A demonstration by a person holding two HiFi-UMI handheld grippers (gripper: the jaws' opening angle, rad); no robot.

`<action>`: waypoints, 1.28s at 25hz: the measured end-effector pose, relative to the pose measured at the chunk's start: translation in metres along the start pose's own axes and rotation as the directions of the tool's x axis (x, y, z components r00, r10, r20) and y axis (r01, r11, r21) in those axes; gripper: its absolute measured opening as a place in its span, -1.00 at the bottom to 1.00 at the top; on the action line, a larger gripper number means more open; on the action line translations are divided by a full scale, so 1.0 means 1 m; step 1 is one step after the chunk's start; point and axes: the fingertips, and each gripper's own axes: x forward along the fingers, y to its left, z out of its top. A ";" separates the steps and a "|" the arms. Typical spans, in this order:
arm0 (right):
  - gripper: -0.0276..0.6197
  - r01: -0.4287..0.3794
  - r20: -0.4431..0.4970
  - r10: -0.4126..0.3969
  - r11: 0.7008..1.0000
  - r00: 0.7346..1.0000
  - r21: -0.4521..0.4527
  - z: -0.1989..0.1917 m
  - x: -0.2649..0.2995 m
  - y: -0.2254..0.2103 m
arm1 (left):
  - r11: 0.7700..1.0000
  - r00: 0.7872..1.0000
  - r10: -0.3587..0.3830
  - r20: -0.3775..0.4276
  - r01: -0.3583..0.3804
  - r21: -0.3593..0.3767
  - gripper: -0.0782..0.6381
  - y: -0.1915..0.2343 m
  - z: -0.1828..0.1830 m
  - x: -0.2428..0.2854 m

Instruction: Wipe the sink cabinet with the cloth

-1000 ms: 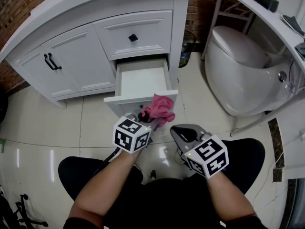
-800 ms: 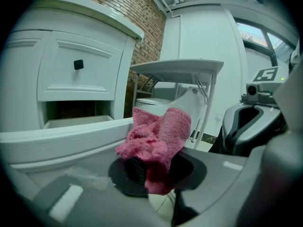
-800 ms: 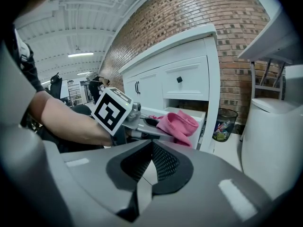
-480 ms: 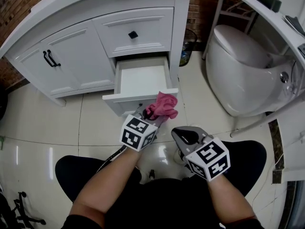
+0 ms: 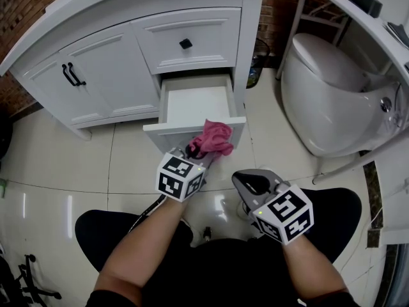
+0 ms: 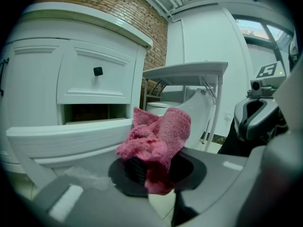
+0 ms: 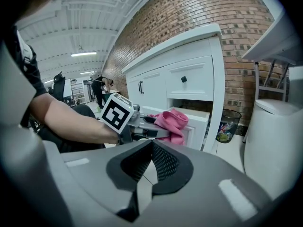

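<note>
The white sink cabinet (image 5: 102, 75) stands ahead with its lower right drawer (image 5: 195, 117) pulled open. My left gripper (image 5: 199, 153) is shut on a bunched pink cloth (image 5: 213, 139), held just at the drawer's front panel (image 6: 66, 141). In the left gripper view the cloth (image 6: 156, 143) bulges out of the closed jaws, in front of that panel. My right gripper (image 5: 250, 183) hovers lower right of the cloth, shut and holding nothing. From the right gripper view, the left gripper (image 7: 142, 126) and the cloth (image 7: 173, 122) show against the drawer.
A white toilet (image 5: 326, 101) stands to the right of the cabinet. A waste bin (image 7: 226, 124) sits between them by the brick wall. A white shelf (image 5: 358, 18) runs along the upper right. Glossy tiled floor (image 5: 64, 165) lies below, with my dark-clad knees (image 5: 121, 229) at the bottom.
The left gripper and the cloth have shifted slightly up toward the drawer front. The view has shifted a little; the right gripper has barely moved.
</note>
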 end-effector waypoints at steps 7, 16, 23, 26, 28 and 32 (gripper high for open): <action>-0.89 -0.023 -0.002 0.023 1.000 1.000 -0.011 0.004 0.002 0.006 | 0.998 0.999 0.054 -0.001 -0.054 -0.017 -0.53 0.016 -0.007 -0.019; -0.89 -0.063 0.010 0.063 0.998 0.998 -0.029 0.015 0.007 0.024 | 0.979 0.982 0.187 0.002 -0.187 -0.087 -0.53 0.067 -0.024 -0.062; -0.89 -0.067 -0.004 0.066 0.997 0.998 -0.028 0.011 0.011 0.029 | 0.957 0.965 0.264 0.014 -0.260 -0.133 -0.53 0.092 -0.032 -0.088; -0.89 -0.057 -0.004 0.057 0.998 0.998 -0.022 0.009 0.011 0.027 | 0.939 0.952 0.306 0.016 -0.298 -0.173 -0.53 0.107 -0.033 -0.098; -0.89 -0.053 -0.005 0.053 0.998 0.999 -0.021 0.009 0.011 0.027 | 0.924 0.943 0.332 0.011 -0.323 -0.202 -0.53 0.116 -0.037 -0.105; -0.89 -0.049 -0.007 0.049 0.999 0.999 -0.017 0.008 0.010 0.026 | 0.897 0.928 0.372 0.004 -0.358 -0.260 -0.53 0.130 -0.044 -0.117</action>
